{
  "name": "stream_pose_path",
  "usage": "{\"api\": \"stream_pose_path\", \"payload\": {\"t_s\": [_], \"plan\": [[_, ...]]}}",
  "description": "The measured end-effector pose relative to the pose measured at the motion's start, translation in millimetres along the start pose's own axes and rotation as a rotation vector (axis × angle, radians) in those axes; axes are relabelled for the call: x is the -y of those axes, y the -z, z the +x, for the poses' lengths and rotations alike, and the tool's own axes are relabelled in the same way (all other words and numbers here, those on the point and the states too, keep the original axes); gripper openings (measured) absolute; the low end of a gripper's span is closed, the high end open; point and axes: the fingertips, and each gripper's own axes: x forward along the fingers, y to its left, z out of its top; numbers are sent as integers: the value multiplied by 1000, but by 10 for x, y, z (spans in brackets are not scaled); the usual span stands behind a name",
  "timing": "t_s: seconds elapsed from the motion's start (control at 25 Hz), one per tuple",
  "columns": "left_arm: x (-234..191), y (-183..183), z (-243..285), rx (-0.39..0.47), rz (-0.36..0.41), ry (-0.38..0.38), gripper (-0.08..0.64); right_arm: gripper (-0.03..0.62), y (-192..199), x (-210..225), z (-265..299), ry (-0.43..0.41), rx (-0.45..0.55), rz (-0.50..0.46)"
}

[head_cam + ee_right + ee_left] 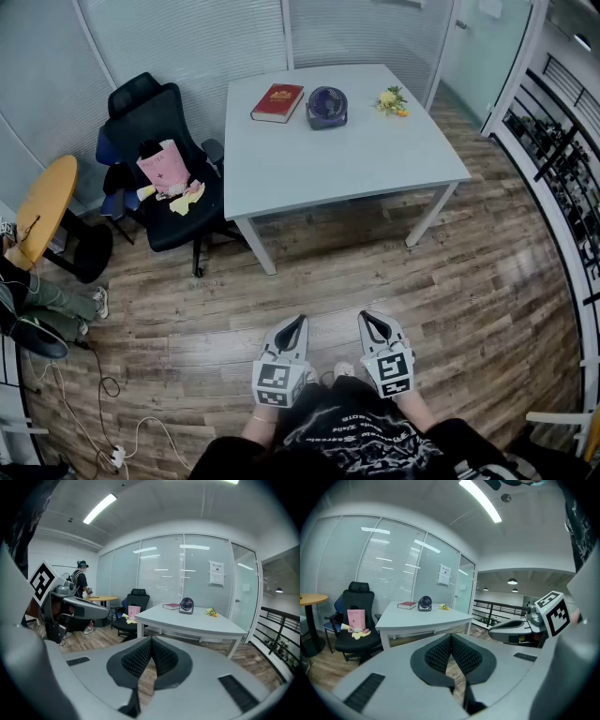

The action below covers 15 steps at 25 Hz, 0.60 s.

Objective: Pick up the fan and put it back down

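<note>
Wood-plank floor runs across an office room closed in by glass walls with blinds. A white table stands at the far side of it. The fan, small, round and dark, stands upright on the far part of the tabletop. It sits just beside a red book on its left, and a small bunch of yellow flowers lies a little apart on its right. Nothing touches the fan.

Both grippers are held low in front of the person, side by side over the bare floor and well apart from the table. The left gripper is clenched, its ribbed pads pressed together with nothing between them. The right gripper is clenched and empty in the same way. Each points toward the table and slightly downward, and each one's camera view shows the fan far off on the tabletop, beyond the closed tips.

Left of the table stands a black office chair with a pink bag and something yellow on its seat. A round wooden table sits at the left edge, with a person's legs beside it. A white cable trails over the floor nearby. A dark railing runs along the right side.
</note>
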Motion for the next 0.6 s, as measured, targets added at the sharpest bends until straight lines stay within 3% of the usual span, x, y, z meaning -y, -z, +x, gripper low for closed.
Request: {"api": "stream_pose_path", "payload": {"t_s": [0.32, 0.6], "plan": [[38, -14, -6, 0, 3, 6, 20, 8, -79, 120, -38, 49, 22, 12], [80, 93, 13, -33, 20, 39, 20, 11, -30, 123, -41, 34, 44, 51]]}}
